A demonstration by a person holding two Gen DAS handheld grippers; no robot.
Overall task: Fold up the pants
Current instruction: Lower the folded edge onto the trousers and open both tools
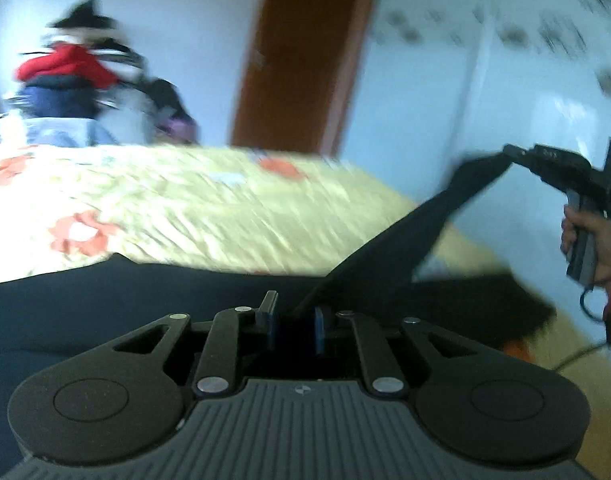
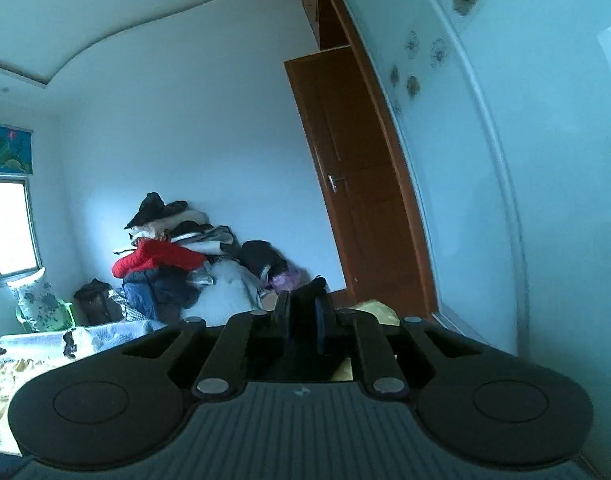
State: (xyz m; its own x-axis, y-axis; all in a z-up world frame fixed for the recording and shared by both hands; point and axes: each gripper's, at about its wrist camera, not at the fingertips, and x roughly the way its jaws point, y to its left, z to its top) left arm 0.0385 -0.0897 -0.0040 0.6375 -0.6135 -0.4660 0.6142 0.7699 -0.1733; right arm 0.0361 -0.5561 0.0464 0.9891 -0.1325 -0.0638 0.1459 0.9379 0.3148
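Left wrist view is motion-blurred. My left gripper [image 1: 293, 318] has its jaws nearly together, clamped on a fold of the dark pants [image 1: 85, 304], with cloth running up out from between the blue pads [image 1: 319, 326]. The bulk of the pants lies across the near edge of the bed, on the yellow floral bedspread [image 1: 177, 208]. One strip of the dark fabric stretches taut up and to the right, off to my right gripper [image 1: 509, 152], which pinches its far end above the bed's right side. The hand [image 1: 589, 236] wraps that gripper's handle, red sleeve at the frame edge.

Right wrist view: right gripper [image 2: 305, 316] points roughly level into the room, jaws clenched close, a bit of dark cloth poking up between the fingers [image 2: 283, 312]. A scrap of yellow bedspread shows just past the fingers.

Background: clothes pile [image 2: 177, 256] with a red jacket against the far wall, brown wooden door [image 2: 365, 184] to the right, white wardrobe panel with flower decals [image 2: 437, 52], window [image 2: 9, 228] at left.
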